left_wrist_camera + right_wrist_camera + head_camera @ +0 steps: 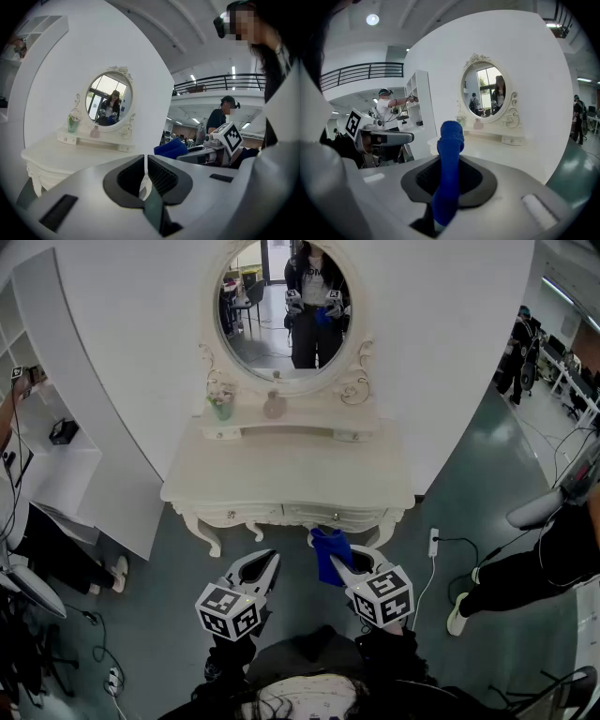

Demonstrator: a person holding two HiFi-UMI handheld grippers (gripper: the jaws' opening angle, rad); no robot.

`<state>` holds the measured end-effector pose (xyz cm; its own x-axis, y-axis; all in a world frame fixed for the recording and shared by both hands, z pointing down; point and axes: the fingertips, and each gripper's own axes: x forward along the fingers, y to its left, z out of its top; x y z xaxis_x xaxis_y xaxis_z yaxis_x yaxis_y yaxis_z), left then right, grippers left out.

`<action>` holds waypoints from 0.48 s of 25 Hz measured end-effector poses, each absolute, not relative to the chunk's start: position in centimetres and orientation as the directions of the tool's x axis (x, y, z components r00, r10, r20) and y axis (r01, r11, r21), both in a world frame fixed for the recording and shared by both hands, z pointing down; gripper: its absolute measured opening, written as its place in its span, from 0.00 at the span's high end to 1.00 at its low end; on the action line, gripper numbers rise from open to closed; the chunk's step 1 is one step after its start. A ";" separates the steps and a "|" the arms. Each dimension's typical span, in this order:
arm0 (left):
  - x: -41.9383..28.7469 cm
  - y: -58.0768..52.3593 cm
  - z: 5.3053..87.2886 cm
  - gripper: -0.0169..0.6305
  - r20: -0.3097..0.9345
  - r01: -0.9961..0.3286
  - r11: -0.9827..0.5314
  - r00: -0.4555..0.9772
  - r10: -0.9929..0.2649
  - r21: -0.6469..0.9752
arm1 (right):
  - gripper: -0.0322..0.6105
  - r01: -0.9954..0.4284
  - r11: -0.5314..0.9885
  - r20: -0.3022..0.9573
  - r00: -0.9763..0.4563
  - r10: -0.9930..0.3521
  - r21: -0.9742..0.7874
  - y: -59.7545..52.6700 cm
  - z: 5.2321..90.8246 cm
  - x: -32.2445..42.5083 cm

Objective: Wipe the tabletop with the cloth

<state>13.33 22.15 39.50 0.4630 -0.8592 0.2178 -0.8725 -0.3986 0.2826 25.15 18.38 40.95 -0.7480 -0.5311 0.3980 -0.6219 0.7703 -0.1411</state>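
A blue cloth (330, 551) hangs bunched in my right gripper (339, 568), which is shut on it just in front of the white dressing table (291, 479). In the right gripper view the blue cloth (449, 164) stands up between the jaws. My left gripper (267, 564) is held beside it, to the left, with its jaws shut and nothing between them (145, 171). Both grippers are in the air in front of the table's front edge, apart from it. The cloth (171, 148) also shows in the left gripper view.
An oval mirror (284, 306) stands at the table's back, with a small green cup (221, 407) and a pale bottle (274, 406) on its low shelf. White shelving (56, 442) is at the left. A cable and socket (434, 542) lie on the floor at right. People stand around.
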 end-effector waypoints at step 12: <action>12.1 24.3 39.2 0.97 0.217 -0.863 -0.430 0.487 -0.846 0.264 | 0.83 -0.648 0.744 0.375 -0.738 -0.560 -0.163 20.5 40.4 23.6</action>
